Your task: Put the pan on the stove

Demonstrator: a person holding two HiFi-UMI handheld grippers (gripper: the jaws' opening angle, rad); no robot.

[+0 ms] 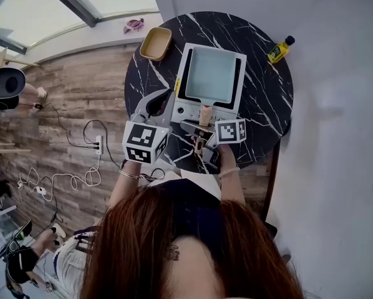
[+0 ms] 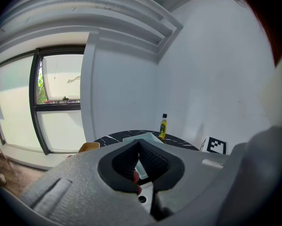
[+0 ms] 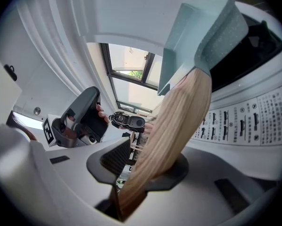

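A pale green square pan (image 1: pixel 210 73) sits on the white induction stove (image 1: pixel 188 112) on the round black marble table (image 1: pixel 261 104). Its wooden handle (image 1: pixel 205 114) points back toward me. My right gripper (image 1: pixel 202 128) is around that handle. In the right gripper view the handle (image 3: pixel 178 126) runs between the jaws and leans on one pad. A gap shows on the other side, so the gripper (image 3: pixel 145 149) is open. My left gripper (image 1: pixel 164 98) hovers at the stove's front left corner. Its pads meet at the tips (image 2: pixel 139 142) with nothing held.
A yellow oil bottle (image 1: pixel 279 49) stands at the table's far right edge. A tan tray-like dish (image 1: pixel 156 43) lies at the far left, beside the stove. Cables and a power strip (image 1: pixel 98 145) lie on the wooden floor to the left. A white wall is on the right.
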